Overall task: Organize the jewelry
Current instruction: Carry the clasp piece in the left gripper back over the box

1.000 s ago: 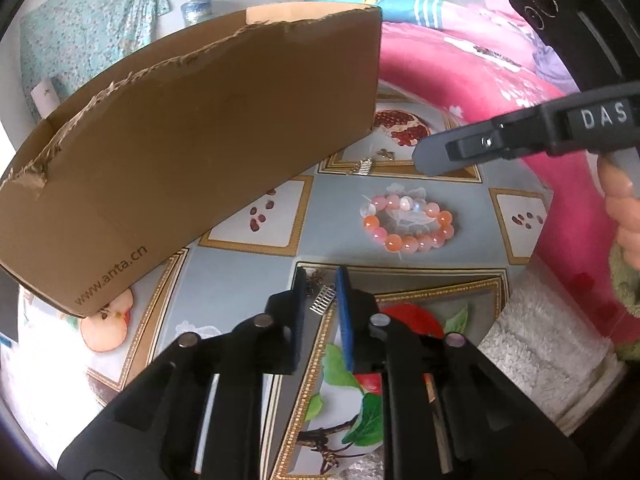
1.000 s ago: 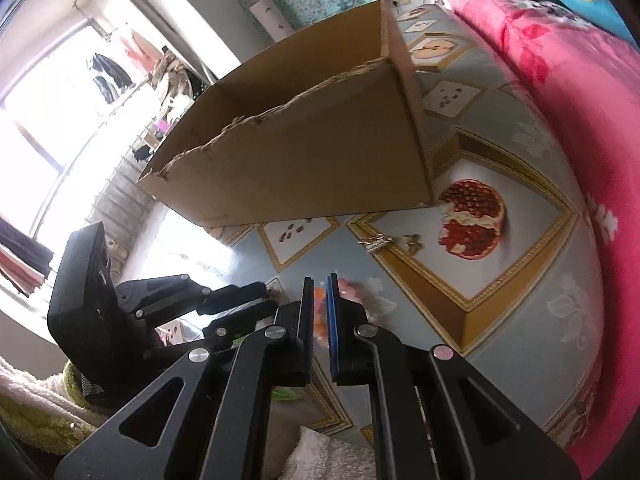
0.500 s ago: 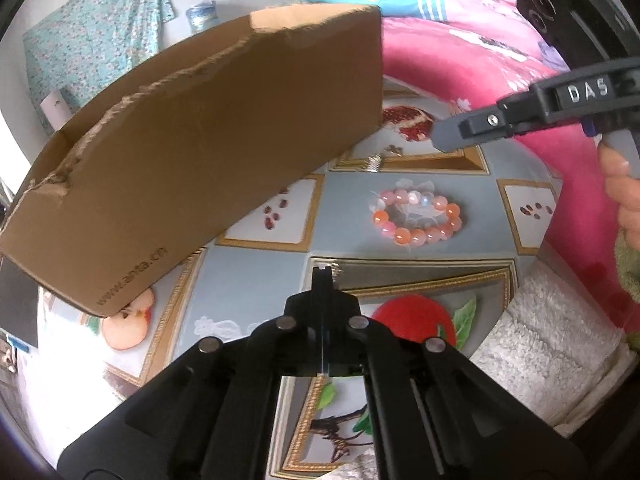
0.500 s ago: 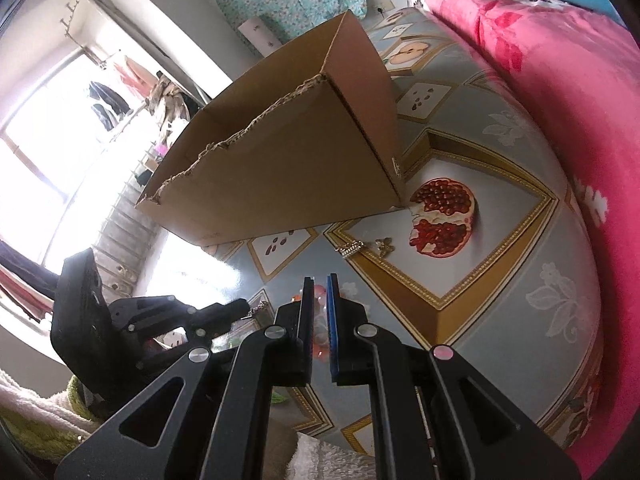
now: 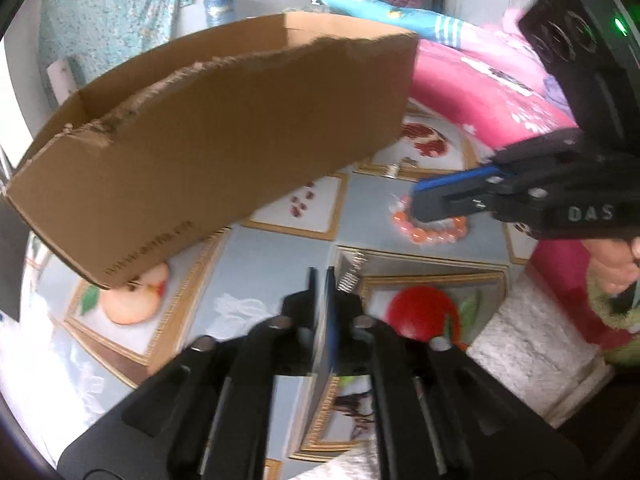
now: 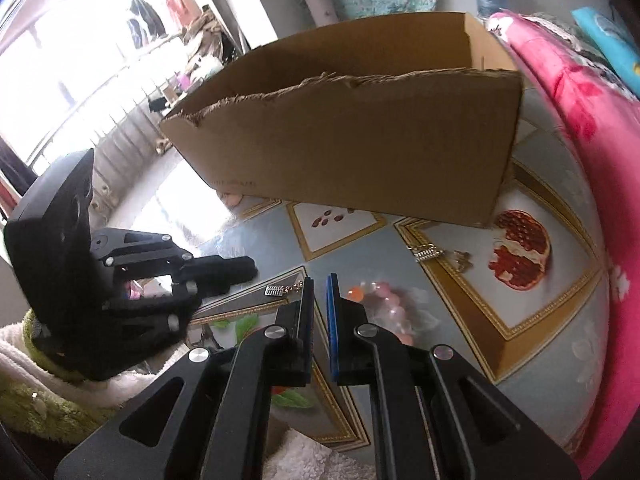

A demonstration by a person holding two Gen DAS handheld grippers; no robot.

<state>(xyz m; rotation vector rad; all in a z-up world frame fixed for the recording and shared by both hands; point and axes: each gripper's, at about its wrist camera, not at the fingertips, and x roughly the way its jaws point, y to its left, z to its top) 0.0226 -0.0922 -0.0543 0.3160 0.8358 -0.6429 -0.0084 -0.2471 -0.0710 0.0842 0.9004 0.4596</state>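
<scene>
The cardboard box [image 5: 208,140] stands on a tablecloth [image 5: 280,248] printed with fruit pictures, with its top edge torn and open. All the jewelry lies outside the box, on the cloth in front of its long wall.

The bead bracelet [image 5: 432,234], with pink and orange beads, lies in front of the box, toward its right corner. The right gripper [image 6: 320,280] hangs just over this bracelet and covers part of it in the left wrist view. Its jaws are almost together and nothing is held between them. The hand [image 5: 612,260] that carries it shows at the edge of that view.

A small silver charm [image 5: 351,278] lies flat on the cloth in front of the box, farther from the wall than the bracelet is. The left gripper [image 5: 320,276] is just beside this charm. Its jaws have just been opening; now they stand apart by a narrow gap and the gap is empty. The charm is next to the outside of one finger, not between the two. Whether the finger touches it I cannot tell.

Two more small pieces, a silver clasp [image 6: 426,253] and a gold trinket [image 6: 460,257], lie close to the right corner of the box, beside each other. A pink blanket [image 5: 480,80] lies beyond the right end of the box.
</scene>
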